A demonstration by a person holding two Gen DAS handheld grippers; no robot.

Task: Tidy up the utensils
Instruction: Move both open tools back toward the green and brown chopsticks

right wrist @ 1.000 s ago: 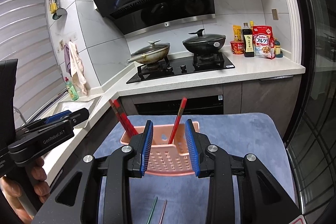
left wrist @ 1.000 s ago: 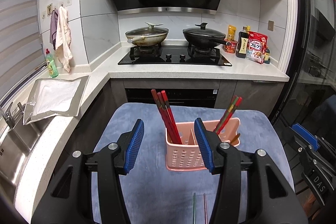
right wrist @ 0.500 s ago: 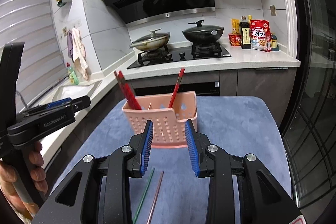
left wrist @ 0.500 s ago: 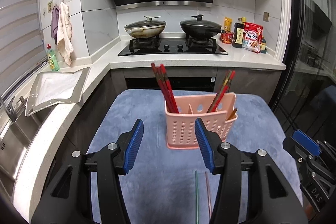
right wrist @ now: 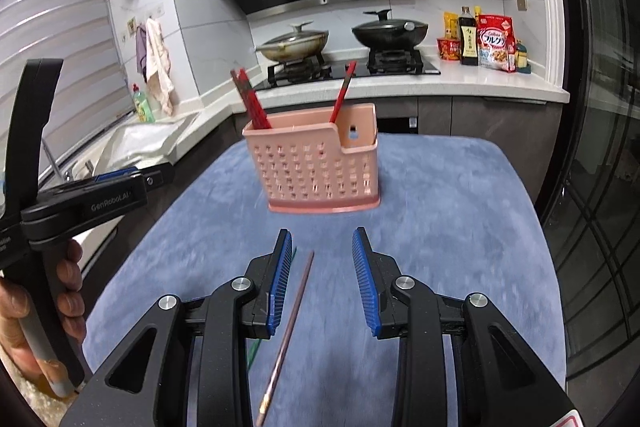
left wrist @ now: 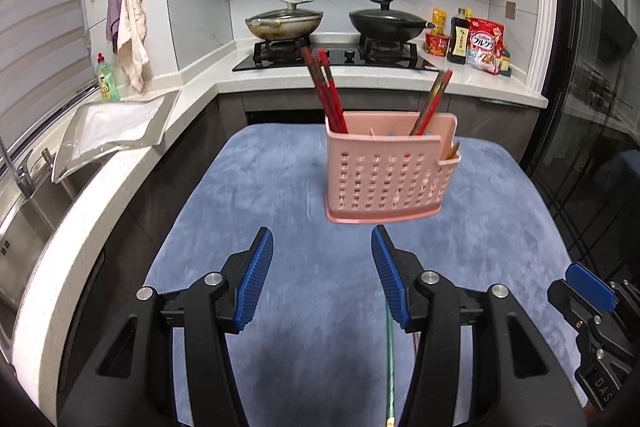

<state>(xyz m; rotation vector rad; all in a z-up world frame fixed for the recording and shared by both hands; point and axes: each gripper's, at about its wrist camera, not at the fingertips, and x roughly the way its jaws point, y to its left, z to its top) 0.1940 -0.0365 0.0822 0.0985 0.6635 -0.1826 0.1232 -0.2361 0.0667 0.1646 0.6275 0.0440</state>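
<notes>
A pink perforated utensil holder (left wrist: 390,171) stands on the blue mat (left wrist: 280,195), with red chopsticks (left wrist: 326,89) in its left compartment and more (left wrist: 434,99) at its right. It also shows in the right wrist view (right wrist: 316,167). My left gripper (left wrist: 322,279) is open and empty, short of the holder. A green chopstick (left wrist: 391,367) lies on the mat under it. My right gripper (right wrist: 322,279) is open and empty over a brown chopstick (right wrist: 290,327), with the green chopstick (right wrist: 254,351) mostly hidden by its left finger.
The mat's table stands in front of a counter with a hob and two lidded pans (left wrist: 284,23) (left wrist: 386,23). Bottles and a cereal bag (left wrist: 484,45) stand at the back right. A sink and a tray (left wrist: 112,123) are at left. A glass door is at right.
Both grippers have drawn back from the holder toward me and lower over the mat. The two loose chopsticks now show further into view under the fingers.
</notes>
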